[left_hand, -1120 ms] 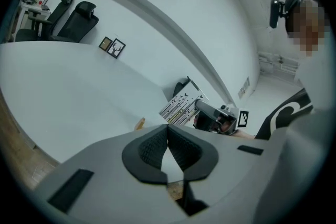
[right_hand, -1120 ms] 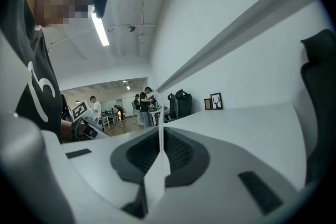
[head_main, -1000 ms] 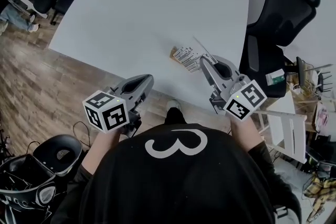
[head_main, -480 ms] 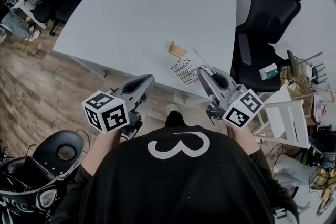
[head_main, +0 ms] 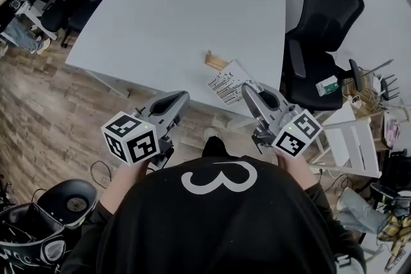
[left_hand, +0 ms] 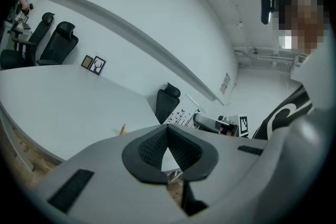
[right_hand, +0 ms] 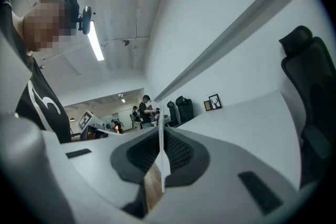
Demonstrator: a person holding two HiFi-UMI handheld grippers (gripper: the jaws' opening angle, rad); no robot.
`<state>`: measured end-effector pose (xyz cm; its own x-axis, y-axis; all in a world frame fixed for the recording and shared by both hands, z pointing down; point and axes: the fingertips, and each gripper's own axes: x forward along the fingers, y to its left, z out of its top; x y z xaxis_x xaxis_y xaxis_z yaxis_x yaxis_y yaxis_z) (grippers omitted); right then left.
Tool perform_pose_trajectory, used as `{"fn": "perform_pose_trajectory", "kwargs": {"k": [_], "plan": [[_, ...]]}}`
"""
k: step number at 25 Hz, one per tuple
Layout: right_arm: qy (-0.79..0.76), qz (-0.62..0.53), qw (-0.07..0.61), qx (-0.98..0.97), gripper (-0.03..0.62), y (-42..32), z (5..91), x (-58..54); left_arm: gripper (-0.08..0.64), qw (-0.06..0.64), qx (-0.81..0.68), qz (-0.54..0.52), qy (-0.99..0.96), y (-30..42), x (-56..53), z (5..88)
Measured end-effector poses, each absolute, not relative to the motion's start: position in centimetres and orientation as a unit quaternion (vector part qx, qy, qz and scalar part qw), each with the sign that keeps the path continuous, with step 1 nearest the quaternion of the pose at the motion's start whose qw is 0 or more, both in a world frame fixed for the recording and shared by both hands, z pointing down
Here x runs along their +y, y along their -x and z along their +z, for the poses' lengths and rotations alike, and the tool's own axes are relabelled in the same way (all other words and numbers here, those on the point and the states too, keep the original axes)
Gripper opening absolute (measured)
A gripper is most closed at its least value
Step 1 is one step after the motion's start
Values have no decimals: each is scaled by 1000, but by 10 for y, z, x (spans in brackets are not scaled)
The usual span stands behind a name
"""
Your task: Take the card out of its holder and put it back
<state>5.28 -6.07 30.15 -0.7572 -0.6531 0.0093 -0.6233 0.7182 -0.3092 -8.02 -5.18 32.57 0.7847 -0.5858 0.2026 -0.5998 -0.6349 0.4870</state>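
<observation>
In the head view, the right gripper (head_main: pixel 247 88) is holding the card (head_main: pixel 226 83) above the desk (head_main: pixel 173 9), apart from the wooden holder (head_main: pixel 216 61). The left gripper (head_main: pixel 180 98) is waiting nearby.

In the left gripper view, its jaws are pressing together, empty.

In the right gripper view, the jaws are pinching the card edge-on. The taking out looks done; the putting back is left.

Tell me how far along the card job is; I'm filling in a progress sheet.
Done: the card is out; the wooden holder stands empty on the table. In hand: the right hand-held gripper pinches the card by its edge, clear of the holder. Left: slotting it back in. The left hand-held gripper is shut and empty.
</observation>
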Motion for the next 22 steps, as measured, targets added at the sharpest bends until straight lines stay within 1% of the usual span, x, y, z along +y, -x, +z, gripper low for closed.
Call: {"fn": "perform_pose_trajectory", "kwargs": {"k": [12, 22], "plan": [[347, -153, 48, 924, 23, -58, 306, -78, 14, 296, -320, 9, -900, 74, -68, 333], [343, -153, 41, 926, 23, -66, 309, -118, 13, 314, -315, 17, -896, 61, -99, 345]]}}
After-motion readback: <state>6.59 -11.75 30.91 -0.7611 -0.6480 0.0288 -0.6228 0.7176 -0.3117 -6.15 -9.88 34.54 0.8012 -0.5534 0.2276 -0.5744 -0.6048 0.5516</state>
